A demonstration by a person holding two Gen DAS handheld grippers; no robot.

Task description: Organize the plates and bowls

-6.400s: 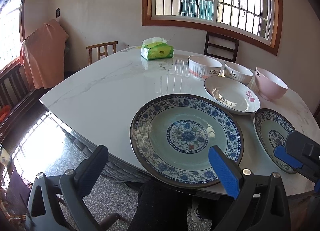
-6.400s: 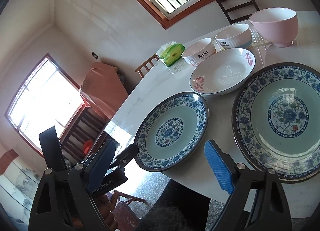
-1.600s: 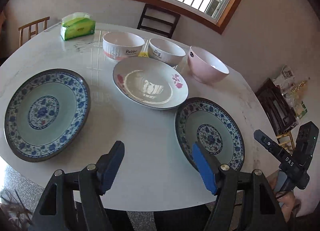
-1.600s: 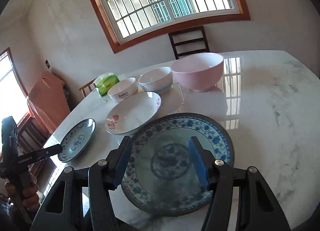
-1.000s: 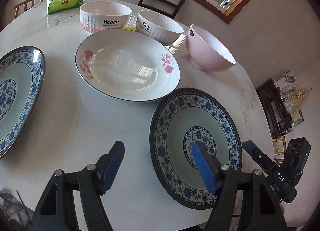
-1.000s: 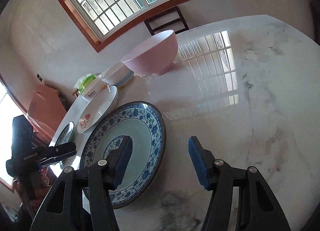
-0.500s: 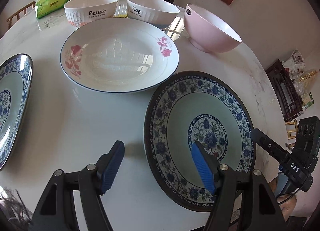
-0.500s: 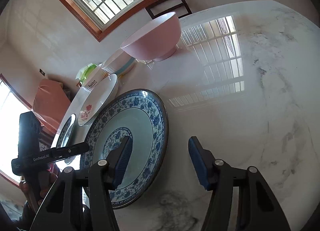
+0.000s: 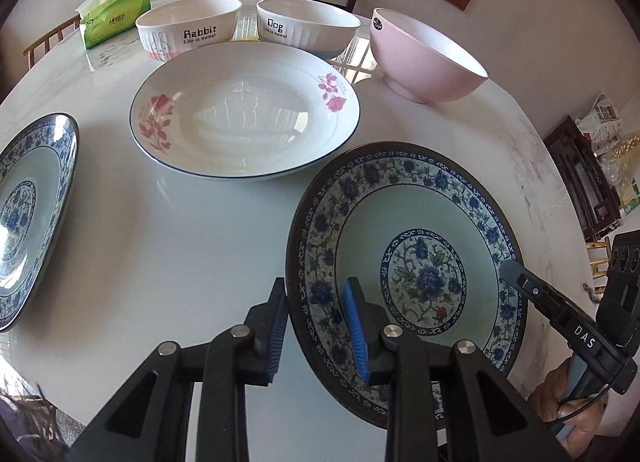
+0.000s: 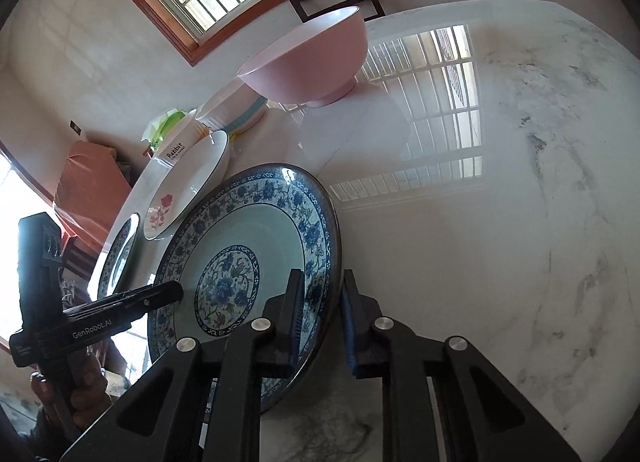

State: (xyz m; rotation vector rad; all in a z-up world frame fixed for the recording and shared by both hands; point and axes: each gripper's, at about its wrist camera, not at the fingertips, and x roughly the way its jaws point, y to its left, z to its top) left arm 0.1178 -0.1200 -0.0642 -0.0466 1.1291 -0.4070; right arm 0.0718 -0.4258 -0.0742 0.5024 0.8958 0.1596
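"Rabbit" bowl (image 9: 188, 32), "Dog" bowl (image 9: 308, 28)

Left wrist view looked forward and down along its fingers from the plate's left rim, close above the marble table (image 9: 168, 230), facing the far window wall. Right wrist view looked from the opposite rim, low and rolled, facing the same wall obliquely. Both views shared the blue-patterned plate (image 9: 408, 230) (image 10: 256, 234), the floral plate (image 9: 244, 114) (image 10: 180, 190), the pink bowl (image 9: 428, 58) (image 10: 308, 62), and each showed the other gripper's body at its frame edge.
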